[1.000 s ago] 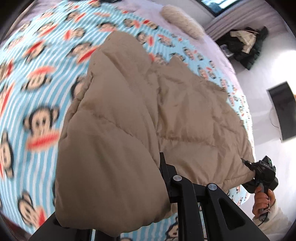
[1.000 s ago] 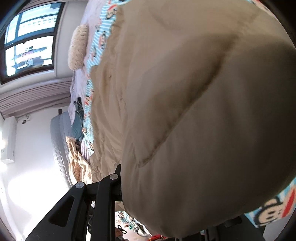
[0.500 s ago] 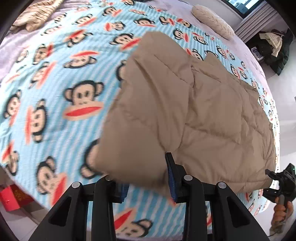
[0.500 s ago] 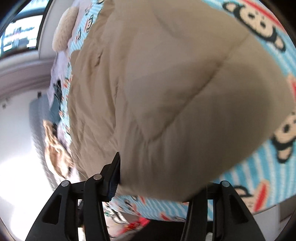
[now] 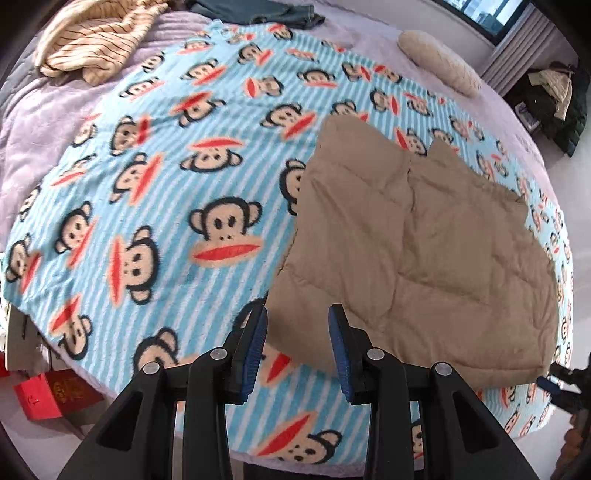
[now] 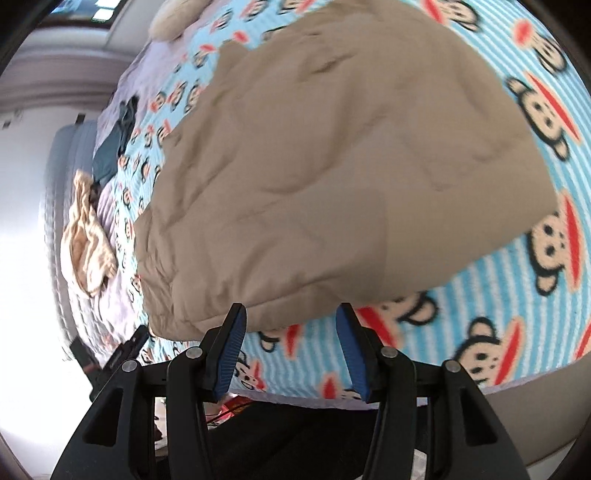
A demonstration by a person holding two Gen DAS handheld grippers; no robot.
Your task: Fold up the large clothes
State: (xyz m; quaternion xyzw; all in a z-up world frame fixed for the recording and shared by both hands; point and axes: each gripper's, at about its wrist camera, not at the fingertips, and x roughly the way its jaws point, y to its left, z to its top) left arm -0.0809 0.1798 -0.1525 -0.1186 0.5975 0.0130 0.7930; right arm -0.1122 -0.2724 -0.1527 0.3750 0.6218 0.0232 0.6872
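Note:
A tan quilted puffer garment [image 5: 417, 254] lies folded on the blue monkey-print blanket [image 5: 155, 177]; it also shows in the right wrist view [image 6: 332, 177]. My left gripper [image 5: 297, 325] is open and empty, just short of the garment's near corner. My right gripper [image 6: 290, 321] is open and empty, just off the garment's near edge. The right gripper also shows at the lower right edge of the left wrist view [image 5: 565, 384].
A striped beige cloth [image 5: 92, 40] and a dark garment [image 5: 255, 13] lie at the bed's far side, with a cream pillow [image 5: 439, 66]. Dark clothes are piled on the floor [image 5: 554, 96]. A red box [image 5: 51, 391] sits below the bed's near edge.
Both grippers have let go of the tan garment and pulled back from it. The garment has dropped flat onto the blanket.

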